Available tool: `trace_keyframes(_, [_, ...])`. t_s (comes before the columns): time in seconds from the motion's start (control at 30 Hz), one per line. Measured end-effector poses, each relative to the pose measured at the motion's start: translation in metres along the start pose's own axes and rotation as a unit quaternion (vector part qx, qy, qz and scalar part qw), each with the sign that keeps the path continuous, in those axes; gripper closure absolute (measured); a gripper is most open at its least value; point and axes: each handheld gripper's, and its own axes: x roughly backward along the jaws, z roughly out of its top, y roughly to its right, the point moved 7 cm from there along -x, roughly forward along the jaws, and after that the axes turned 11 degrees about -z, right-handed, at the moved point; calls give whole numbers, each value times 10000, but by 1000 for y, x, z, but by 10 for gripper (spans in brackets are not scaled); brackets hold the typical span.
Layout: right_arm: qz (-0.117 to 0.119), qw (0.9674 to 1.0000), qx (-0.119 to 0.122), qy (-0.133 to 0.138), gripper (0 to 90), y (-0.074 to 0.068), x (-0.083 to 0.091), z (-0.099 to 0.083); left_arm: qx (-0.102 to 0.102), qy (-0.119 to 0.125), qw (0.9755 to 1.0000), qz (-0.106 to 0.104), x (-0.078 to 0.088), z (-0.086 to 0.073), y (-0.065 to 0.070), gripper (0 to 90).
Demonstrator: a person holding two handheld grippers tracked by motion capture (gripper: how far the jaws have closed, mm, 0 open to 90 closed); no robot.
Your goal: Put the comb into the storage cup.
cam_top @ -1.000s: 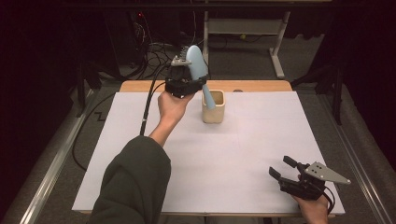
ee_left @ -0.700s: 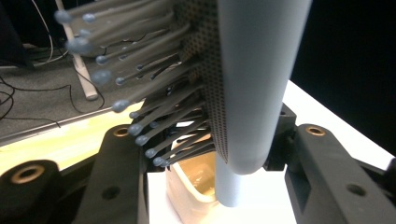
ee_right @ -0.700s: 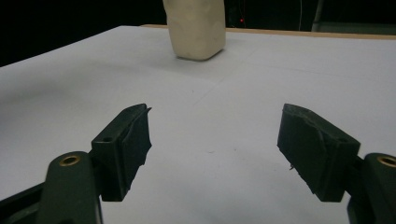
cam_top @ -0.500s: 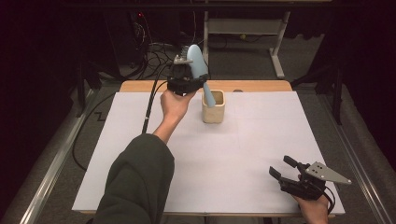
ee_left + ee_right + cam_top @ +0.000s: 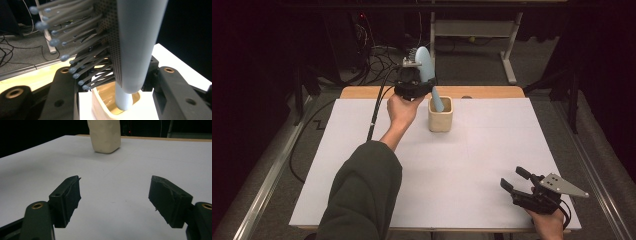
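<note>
A light blue hairbrush [image 5: 425, 61] is tilted head-up over a cream square cup [image 5: 440, 119] at the far middle of the table. Its handle [image 5: 437, 101] reaches down into the cup's mouth. My left gripper [image 5: 414, 88] is shut on the brush just below the head. In the left gripper view the brush back [image 5: 138, 37] and its ball-tipped bristles [image 5: 75, 50] stand between the black jaws of the left gripper [image 5: 116, 73], and the handle dips into the cup [image 5: 101, 106]. My right gripper [image 5: 512, 178] rests open at the near right corner, its jaws [image 5: 115, 195] wide apart and facing the cup [image 5: 105, 135].
A white sheet [image 5: 472, 165] covers the table, with a wooden strip [image 5: 492, 92] along the far edge. A black cable [image 5: 374, 117] trails from the left gripper over the far left side. Cables and a metal frame [image 5: 472, 30] lie on the floor beyond.
The left hand has carried the brush slightly toward the cup, and the handle tip now sits inside the cup's mouth. The right gripper has stayed still.
</note>
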Motion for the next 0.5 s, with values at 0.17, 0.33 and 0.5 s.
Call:
trace_keyframes(0.17, [2, 10000, 6, 0, 259, 0, 0, 0, 32, -63, 10000, 53, -5, -3, -4, 552])
trace_keyframes(0.33, [-18, 10000, 24, 31, 263, 0, 1, 1, 20, -126, 9999, 86, -9, -6, -5, 548])
trace_keyframes(0.5, [-34, 10000, 26, 33, 263, 1, 0, 1, 19, -188, 9998, 102, -13, -8, -5, 546])
